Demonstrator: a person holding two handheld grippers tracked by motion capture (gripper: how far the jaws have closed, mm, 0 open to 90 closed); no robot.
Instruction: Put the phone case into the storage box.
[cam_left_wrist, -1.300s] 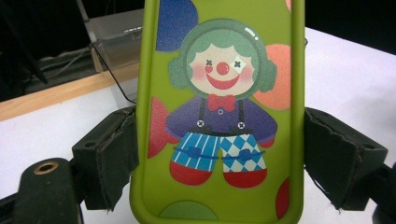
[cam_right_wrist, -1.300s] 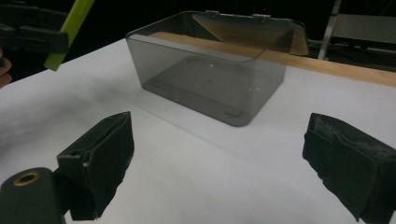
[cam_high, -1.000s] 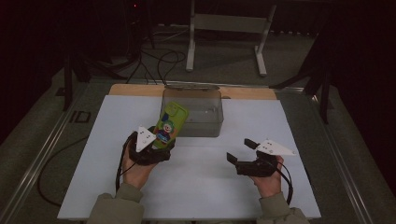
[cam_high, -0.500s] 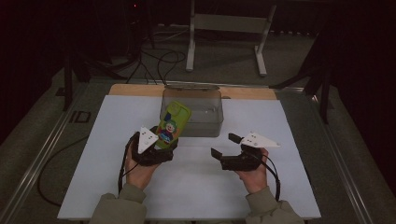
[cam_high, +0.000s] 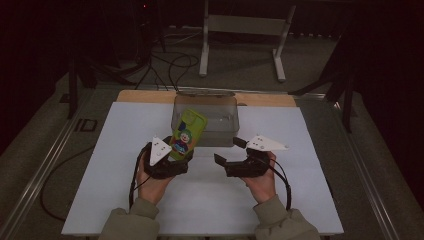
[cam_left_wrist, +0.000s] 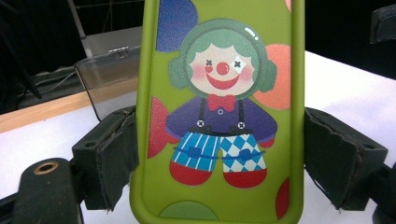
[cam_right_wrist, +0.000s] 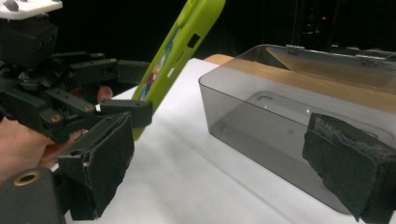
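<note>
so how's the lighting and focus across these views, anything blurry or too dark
High view: dim, room black beyond the white table, phone case readable. Left gripper view: bright, case sharp, background soft. Right gripper view: the clear box glints along its rim, near pads slightly soft, dark backdrop.

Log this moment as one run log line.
left gripper: shut on green phone case | right gripper: open, empty | clear box: empty, behind case
</note>
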